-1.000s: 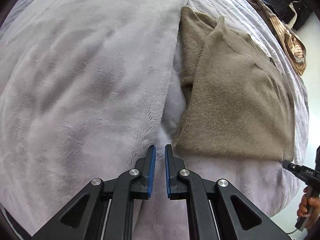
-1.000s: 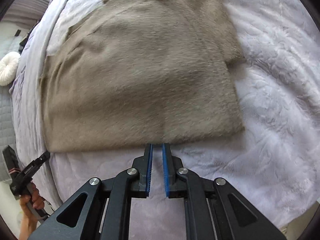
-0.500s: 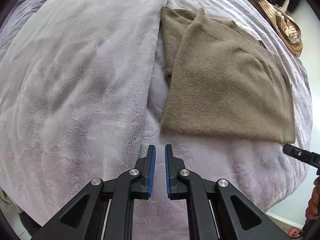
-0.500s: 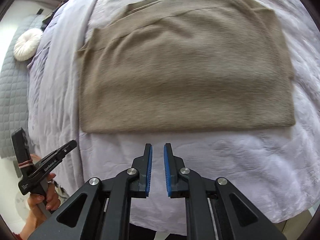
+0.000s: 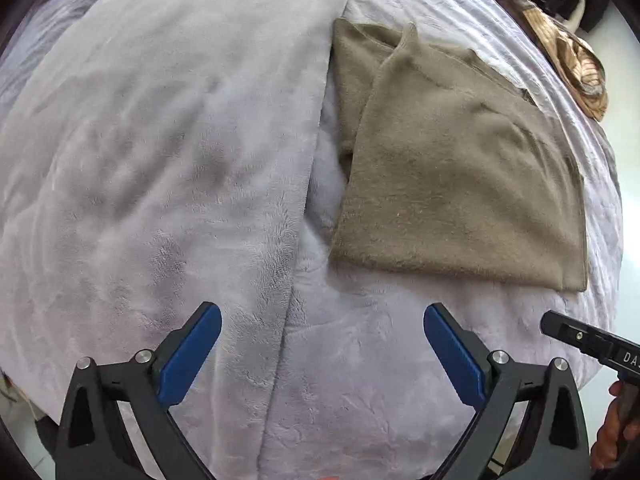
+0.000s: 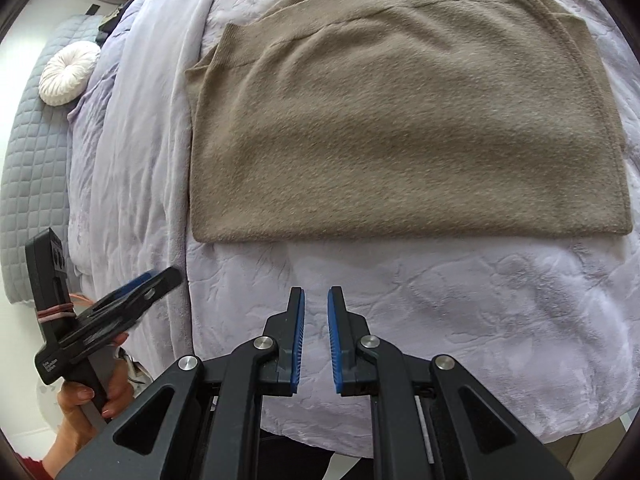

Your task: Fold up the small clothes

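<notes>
On the bed [image 5: 160,160], our left gripper [image 5: 322,340] is opening, empty, sweater [image 5: 460,184] at one o'clock; right gripper [image 6: 316,336] clenched, empty; next fold awaits.

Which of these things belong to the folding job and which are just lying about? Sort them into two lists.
Job:
- tan sweater, folded flat on the bed
- left gripper, jaws opening, nothing between them
- right gripper, nearly shut, empty

Lying about:
- lilac blanket
- round white cushion
- patterned brown cloth
- grey quilted headboard
</notes>
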`<state>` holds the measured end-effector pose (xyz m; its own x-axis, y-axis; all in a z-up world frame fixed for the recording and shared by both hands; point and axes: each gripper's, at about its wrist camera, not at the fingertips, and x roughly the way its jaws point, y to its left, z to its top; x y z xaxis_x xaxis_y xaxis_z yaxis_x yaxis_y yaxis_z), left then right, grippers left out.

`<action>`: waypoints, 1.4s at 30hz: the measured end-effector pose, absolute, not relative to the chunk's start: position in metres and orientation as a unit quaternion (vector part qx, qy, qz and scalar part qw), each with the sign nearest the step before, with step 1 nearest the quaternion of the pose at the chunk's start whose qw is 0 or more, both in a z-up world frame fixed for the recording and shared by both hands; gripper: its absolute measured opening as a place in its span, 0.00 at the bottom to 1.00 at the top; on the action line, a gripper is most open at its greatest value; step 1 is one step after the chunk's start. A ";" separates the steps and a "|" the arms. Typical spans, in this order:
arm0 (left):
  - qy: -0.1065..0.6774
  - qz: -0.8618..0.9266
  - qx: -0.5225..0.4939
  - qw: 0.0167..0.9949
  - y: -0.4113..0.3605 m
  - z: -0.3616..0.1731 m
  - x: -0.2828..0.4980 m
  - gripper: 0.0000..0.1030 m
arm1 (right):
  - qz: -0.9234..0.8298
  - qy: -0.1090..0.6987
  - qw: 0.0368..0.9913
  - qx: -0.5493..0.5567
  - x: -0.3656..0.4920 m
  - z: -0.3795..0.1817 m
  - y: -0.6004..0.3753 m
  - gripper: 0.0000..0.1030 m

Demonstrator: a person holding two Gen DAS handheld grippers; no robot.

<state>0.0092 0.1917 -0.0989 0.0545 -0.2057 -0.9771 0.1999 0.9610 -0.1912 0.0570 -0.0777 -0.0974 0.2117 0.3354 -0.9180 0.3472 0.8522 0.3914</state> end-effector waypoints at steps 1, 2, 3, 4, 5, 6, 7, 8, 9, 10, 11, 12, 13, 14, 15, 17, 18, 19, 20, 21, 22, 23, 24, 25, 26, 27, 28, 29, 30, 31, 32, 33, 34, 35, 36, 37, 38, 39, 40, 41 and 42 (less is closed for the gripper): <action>0.674 -0.141 0.000 0.725 0.192 -0.100 0.009 0.98 | -0.002 0.628 0.729 0.272 0.058 -0.098 -0.075 0.15; 0.674 -0.140 0.001 0.726 0.192 -0.100 0.009 0.98 | -0.001 0.628 0.729 0.272 0.059 -0.098 -0.073 0.17; 0.673 -0.139 0.004 0.726 0.192 -0.101 0.010 0.98 | 0.001 0.628 0.729 0.273 0.060 -0.098 -0.070 0.21; 0.672 -0.135 0.009 0.728 0.192 -0.101 0.010 0.98 | 0.002 0.628 0.729 0.273 0.062 -0.098 -0.067 0.23; 0.671 -0.132 0.012 0.730 0.193 -0.100 0.011 0.98 | 0.002 0.629 0.729 0.272 0.063 -0.099 -0.065 0.28; 0.668 -0.129 0.014 0.732 0.193 -0.100 0.012 0.98 | 0.003 0.628 0.729 0.271 0.064 -0.099 -0.063 0.31; 0.667 -0.129 0.014 0.734 0.194 -0.100 0.013 0.98 | 0.003 0.628 0.730 0.270 0.065 -0.099 -0.061 0.32; 0.666 -0.132 0.012 0.734 0.195 -0.100 0.014 0.98 | 0.003 0.628 0.731 0.268 0.067 -0.098 -0.059 0.35; 0.667 -0.133 0.011 0.733 0.198 -0.100 0.016 0.98 | 0.002 0.628 0.732 0.267 0.068 -0.098 -0.057 0.41; 0.666 -0.131 0.011 0.734 0.199 -0.101 0.017 0.98 | 0.001 0.627 0.732 0.266 0.069 -0.097 -0.056 0.44; 0.665 -0.129 0.012 0.735 0.198 -0.101 0.019 0.98 | -0.001 0.625 0.734 0.265 0.070 -0.097 -0.055 0.51; 0.664 -0.126 0.014 0.736 0.199 -0.101 0.019 0.98 | -0.002 0.624 0.735 0.264 0.071 -0.096 -0.054 0.56; 0.664 -0.125 0.015 0.737 0.200 -0.101 0.019 0.98 | -0.003 0.623 0.737 0.263 0.072 -0.096 -0.053 0.58; 0.665 -0.127 0.015 0.735 0.200 -0.103 0.020 0.98 | -0.004 0.623 0.737 0.262 0.073 -0.096 -0.052 0.59; 0.667 -0.130 0.014 0.733 0.200 -0.104 0.020 0.98 | -0.005 0.624 0.737 0.261 0.074 -0.096 -0.051 0.59; 0.668 -0.134 0.013 0.732 0.201 -0.105 0.022 0.98 | -0.005 0.625 0.735 0.262 0.076 -0.098 -0.050 0.59; 0.666 -0.134 0.013 0.733 0.201 -0.106 0.022 0.98 | -0.005 0.625 0.735 0.263 0.077 -0.099 -0.049 0.59; 0.665 -0.136 0.012 0.734 0.202 -0.106 0.024 0.98 | -0.004 0.626 0.733 0.265 0.078 -0.101 -0.047 0.59; 0.664 -0.137 0.010 0.735 0.203 -0.106 0.025 0.98 | -0.003 0.626 0.731 0.271 0.079 -0.103 -0.046 0.59; 0.662 -0.137 0.007 0.737 0.204 -0.106 0.026 0.98 | -0.001 0.625 0.729 0.278 0.081 -0.106 -0.044 0.59; 0.657 -0.138 0.000 0.741 0.207 -0.104 0.028 0.98 | 0.002 0.624 0.727 0.286 0.081 -0.108 -0.043 0.59; 0.649 -0.145 -0.012 0.747 0.211 -0.102 0.030 0.98 | 0.006 0.622 0.724 0.298 0.083 -0.112 -0.041 0.59; 0.642 -0.150 -0.022 0.752 0.214 -0.099 0.032 0.98 | 0.011 0.618 0.721 0.313 0.085 -0.116 -0.039 0.59; 0.634 -0.157 -0.036 0.756 0.218 -0.096 0.034 0.98 | 0.017 0.612 0.718 0.331 0.087 -0.120 -0.037 0.59; 0.629 -0.163 -0.050 0.758 0.223 -0.094 0.037 0.98 | 0.022 0.607 0.714 0.349 0.089 -0.125 -0.036 0.59; 0.625 -0.166 -0.065 0.760 0.228 -0.092 0.039 0.98 | 0.025 0.602 0.709 0.366 0.091 -0.129 -0.034 0.59; 0.625 -0.166 -0.079 0.759 0.233 -0.091 0.042 0.98 | 0.029 0.597 0.704 0.384 0.093 -0.134 -0.032 0.59; 0.627 -0.166 -0.088 0.756 0.238 -0.091 0.046 0.98 | 0.033 0.591 0.697 0.405 0.095 -0.141 -0.030 0.59; 0.630 -0.167 -0.095 0.753 0.242 -0.093 0.050 0.98 | 0.036 0.587 0.691 0.420 0.097 -0.146 -0.027 0.59; 0.635 -0.165 -0.101 0.748 0.245 -0.096 0.054 0.98 | 0.038 0.583 0.685 0.435 0.099 -0.151 -0.024 0.59; 0.639 -0.159 -0.099 0.746 0.246 -0.100 0.057 0.98 | 0.044 0.577 0.677 0.455 0.102 -0.157 -0.021 0.59; 0.642 -0.150 -0.093 0.746 0.248 -0.102 0.059 0.98 | 0.047 0.570 0.672 0.471 0.104 -0.161 -0.018 0.59; 0.643 -0.143 -0.085 0.748 0.250 -0.104 0.062 0.98 | 0.050 0.559 0.666 0.491 0.106 -0.168 -0.015 0.59; 0.641 -0.138 -0.079 0.751 0.252 -0.106 0.063 0.98 | 0.050 0.550 0.662 0.507 0.108 -0.173 -0.012 0.59; 0.639 -0.136 -0.077 0.753 0.253 -0.107 0.065 0.98 | 0.048 0.544 0.658 0.518 0.111 -0.179 -0.010 0.59; 0.638 -0.135 -0.080 0.754 0.255 -0.107 0.065 0.98 | 0.043 0.540 0.653 0.529 0.113 -0.186 -0.008 0.59; 0.636 -0.136 -0.084 0.755 0.259 -0.107 0.067 0.98 | 0.038 0.534 0.645 0.546 0.116 -0.195 -0.006 0.59; 0.635 -0.136 -0.087 0.756 0.261 -0.108 0.066 0.98 | 0.034 0.523 0.636 0.567 0.117 -0.202 -0.005 0.59; 0.632 -0.134 -0.086 0.758 0.263 -0.108 0.067 0.98 | 0.030 0.513 0.629 0.583 0.116 -0.207 -0.005 0.59; 0.629 -0.132 -0.083 0.761 0.264 -0.108 0.067 0.98 | 0.026 0.495 0.614 0.615 0.115 -0.214 -0.006 0.59; 0.624 -0.130 -0.079 0.766 0.265 -0.108 0.066 0.98 | 0.025 0.479 0.597 0.643 0.113 -0.219 -0.007 0.47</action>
